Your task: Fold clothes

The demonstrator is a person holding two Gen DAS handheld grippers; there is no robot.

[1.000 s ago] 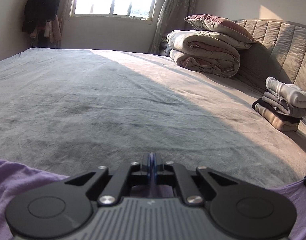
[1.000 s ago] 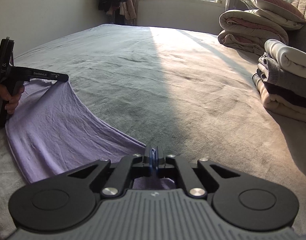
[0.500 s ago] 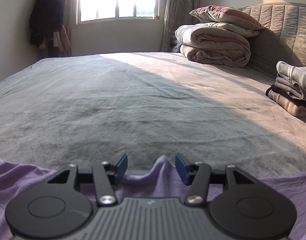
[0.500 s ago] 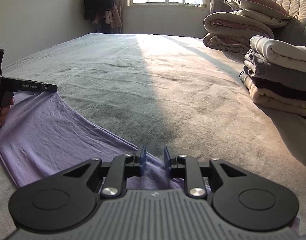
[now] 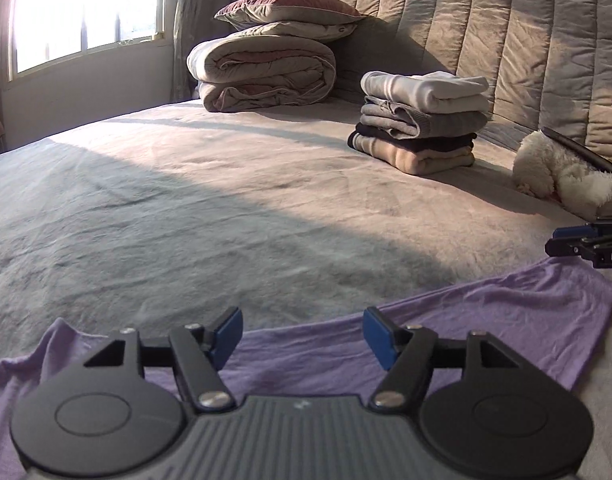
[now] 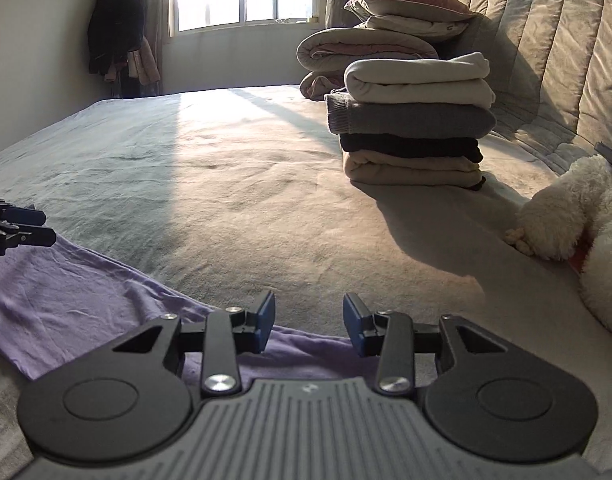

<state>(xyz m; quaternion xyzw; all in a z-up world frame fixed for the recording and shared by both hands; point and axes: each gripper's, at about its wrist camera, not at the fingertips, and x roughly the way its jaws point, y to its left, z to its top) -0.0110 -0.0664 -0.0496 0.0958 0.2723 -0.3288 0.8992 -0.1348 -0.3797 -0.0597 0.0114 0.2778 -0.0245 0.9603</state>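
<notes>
A purple garment (image 5: 466,320) lies spread flat along the near edge of the grey bed (image 5: 225,208). My left gripper (image 5: 301,332) hovers over its edge with the jaws opening and no cloth between the blue pads. The right gripper (image 5: 556,240) shows at the right edge, by the garment's far corner. In the right wrist view, my right gripper (image 6: 309,320) stands open above the purple garment (image 6: 65,300), gripping nothing. The left gripper (image 6: 45,226) pokes in from the left, over the cloth's other end.
A stack of folded clothes (image 5: 422,128) (image 6: 414,128) sits near the padded headboard (image 5: 526,40). A white plush toy (image 5: 562,176) (image 6: 578,216) lies to its right. A rolled duvet with pillows (image 5: 265,72) is at the back. Dark coats (image 6: 113,24) hang beside the window.
Both grippers were shut on the purple garment's edge a second ago; both have let go and opened. The cloth now lies flat, and both views have swung right towards the headboard.
</notes>
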